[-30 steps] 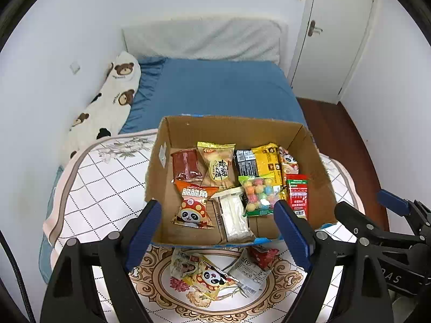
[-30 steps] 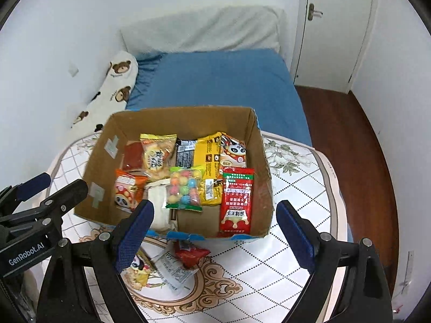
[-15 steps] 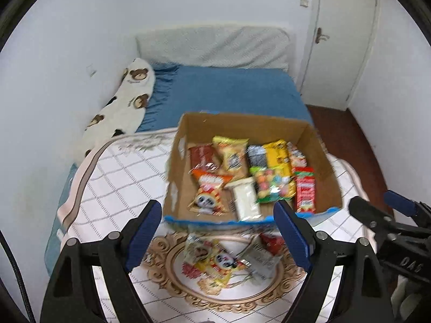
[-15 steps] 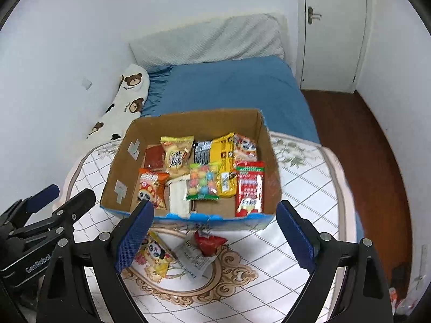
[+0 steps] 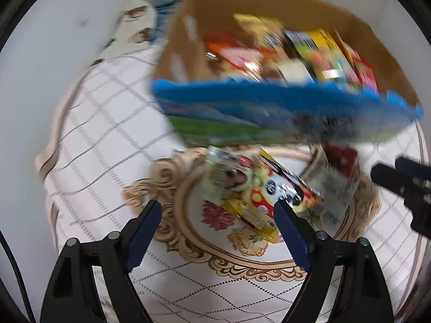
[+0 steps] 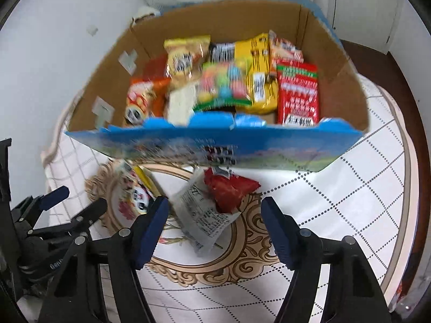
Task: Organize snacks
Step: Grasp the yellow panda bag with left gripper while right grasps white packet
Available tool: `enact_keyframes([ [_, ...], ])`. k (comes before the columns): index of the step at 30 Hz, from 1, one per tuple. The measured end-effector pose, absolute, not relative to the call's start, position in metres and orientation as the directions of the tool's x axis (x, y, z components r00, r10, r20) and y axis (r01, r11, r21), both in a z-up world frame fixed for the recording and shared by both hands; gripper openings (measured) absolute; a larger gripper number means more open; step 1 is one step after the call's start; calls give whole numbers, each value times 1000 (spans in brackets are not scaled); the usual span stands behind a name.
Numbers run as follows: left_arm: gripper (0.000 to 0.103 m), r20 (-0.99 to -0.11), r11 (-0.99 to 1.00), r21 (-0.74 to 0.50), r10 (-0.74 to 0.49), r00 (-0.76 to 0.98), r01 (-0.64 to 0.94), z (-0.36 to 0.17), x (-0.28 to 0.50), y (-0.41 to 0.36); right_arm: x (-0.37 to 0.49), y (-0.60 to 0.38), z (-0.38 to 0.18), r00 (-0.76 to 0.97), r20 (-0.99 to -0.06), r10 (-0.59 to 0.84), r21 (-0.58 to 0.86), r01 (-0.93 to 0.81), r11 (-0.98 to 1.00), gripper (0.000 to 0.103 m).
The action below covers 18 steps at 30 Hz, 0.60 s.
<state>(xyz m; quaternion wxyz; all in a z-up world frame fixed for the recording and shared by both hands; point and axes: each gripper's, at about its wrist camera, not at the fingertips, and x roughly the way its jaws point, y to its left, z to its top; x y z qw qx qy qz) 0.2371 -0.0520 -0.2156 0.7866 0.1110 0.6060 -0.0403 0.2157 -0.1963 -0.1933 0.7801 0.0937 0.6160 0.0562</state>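
A cardboard box [image 6: 215,137] packed with snacks stands at the table's [image 6: 350,193] far side. Near it lie a panda packet [image 5: 258,191], a white packet [image 6: 204,215] and a red packet [image 6: 229,188]. Left hand-held gripper [image 5: 218,212] and right hand-held gripper [image 6: 214,212] hover, both spread wide, holding nothing.

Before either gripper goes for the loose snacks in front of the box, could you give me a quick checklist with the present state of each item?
1. Left gripper open and empty: ok.
2. Right gripper open and empty: ok.
3. Panda packet lies between the left fingers' line: ok.
4. Red packet free to lift alone: not ok, it overlaps the white packet.
5. Room left in the box: cannot tell, blurred.
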Motion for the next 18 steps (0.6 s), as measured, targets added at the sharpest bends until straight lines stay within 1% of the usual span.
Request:
enact_keyframes([
  [5,85,-978,913,109,26,209,394,-238,237,-84,216,-200,-201,210,-965,160,169,27,985,74],
  [9,85,-982,816,128,26,185,564,-257,234,-117,217,-210,-199,204,-971,129,139,35,990,74],
  [11,85,-987,793,113,21,157,599,-268,237,-128,218,-212,-199,199,-974,110,119,36,992,73],
  [12,81,-988,791,107,18,153,602,-271,239,-131,218,-213,-198,198,-975,101,110,32,993,73],
  [13,70,-987,793,111,20,157,599,-273,241,-131,219,-215,-198,198,-974,111,119,28,992,73],
  [15,60,-990,813,83,0,141,576,-273,245,-127,219,-214,-198,183,-976,120,123,5,992,73],
  [17,55,-990,845,68,-10,142,531,-268,248,-117,220,-208,-199,173,-977,122,117,-40,992,73],
  [18,54,-990,866,52,-18,137,498,-265,247,-109,220,-201,-201,165,-979,121,110,-75,991,73],
])
